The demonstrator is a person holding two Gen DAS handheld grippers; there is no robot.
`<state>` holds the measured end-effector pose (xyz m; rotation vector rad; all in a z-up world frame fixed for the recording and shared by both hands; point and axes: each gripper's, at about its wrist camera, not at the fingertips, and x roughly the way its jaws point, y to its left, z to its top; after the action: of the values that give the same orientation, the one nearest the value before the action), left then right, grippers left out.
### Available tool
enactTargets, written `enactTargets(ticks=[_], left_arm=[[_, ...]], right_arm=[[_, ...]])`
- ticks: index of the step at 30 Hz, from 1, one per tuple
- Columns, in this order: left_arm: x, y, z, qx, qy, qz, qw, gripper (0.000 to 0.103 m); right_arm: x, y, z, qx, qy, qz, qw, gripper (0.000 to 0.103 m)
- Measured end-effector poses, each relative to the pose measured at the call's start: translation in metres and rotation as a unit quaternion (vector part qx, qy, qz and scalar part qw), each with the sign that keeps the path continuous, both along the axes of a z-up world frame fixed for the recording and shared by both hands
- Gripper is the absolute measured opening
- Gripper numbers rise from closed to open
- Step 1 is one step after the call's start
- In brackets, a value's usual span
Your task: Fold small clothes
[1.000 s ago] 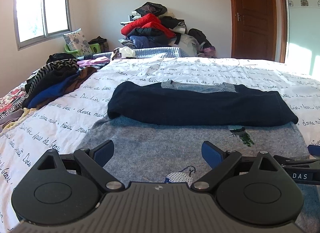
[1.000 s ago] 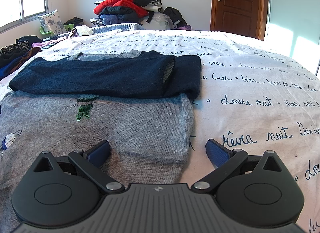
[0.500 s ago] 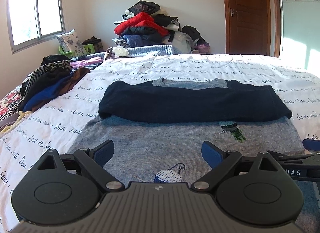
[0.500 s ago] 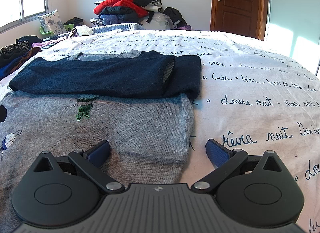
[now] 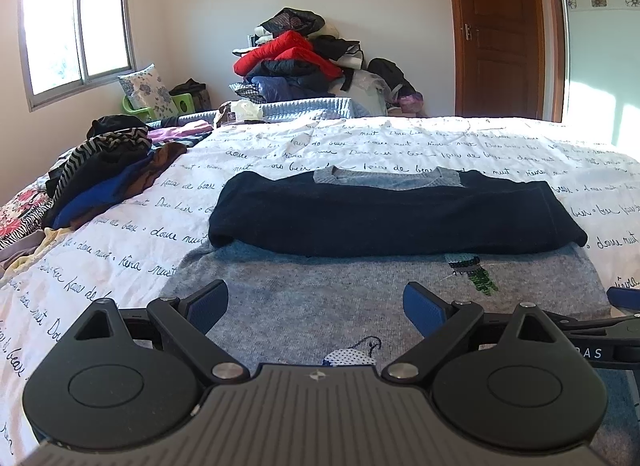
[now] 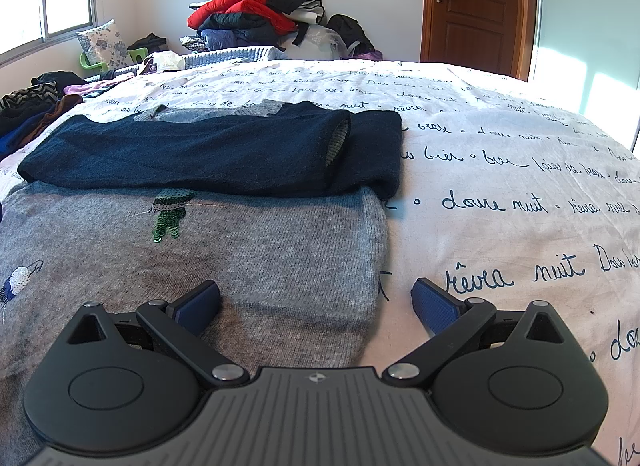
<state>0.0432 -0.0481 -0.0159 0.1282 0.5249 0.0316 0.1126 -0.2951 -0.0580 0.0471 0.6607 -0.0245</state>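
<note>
A grey sweater (image 6: 256,258) lies flat on the bed cover (image 6: 500,153), with its dark blue sleeves (image 5: 384,221) folded across the upper part. The left gripper (image 5: 316,304) hovers above its lower part, fingers spread wide and holding nothing. The right gripper (image 6: 316,302) hovers over the sweater's right edge, fingers also spread apart and empty.

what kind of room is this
Most likely a bedroom at home: a wide bed under a cover printed with handwriting, a heap of clothes piled against the far wall, and a wooden door beside it.
</note>
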Motion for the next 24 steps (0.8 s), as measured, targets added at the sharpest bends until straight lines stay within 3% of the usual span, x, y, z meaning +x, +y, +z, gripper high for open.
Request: enactTargets(ticks=[24], left_arm=[[0.0041, -0.0064, -0.0016, 0.007, 0.008, -0.009, 0.9999, 0.093]], right_arm=[[0.0, 0.0, -0.0001, 0.0, 0.0, 0.0, 1.0, 0.103]])
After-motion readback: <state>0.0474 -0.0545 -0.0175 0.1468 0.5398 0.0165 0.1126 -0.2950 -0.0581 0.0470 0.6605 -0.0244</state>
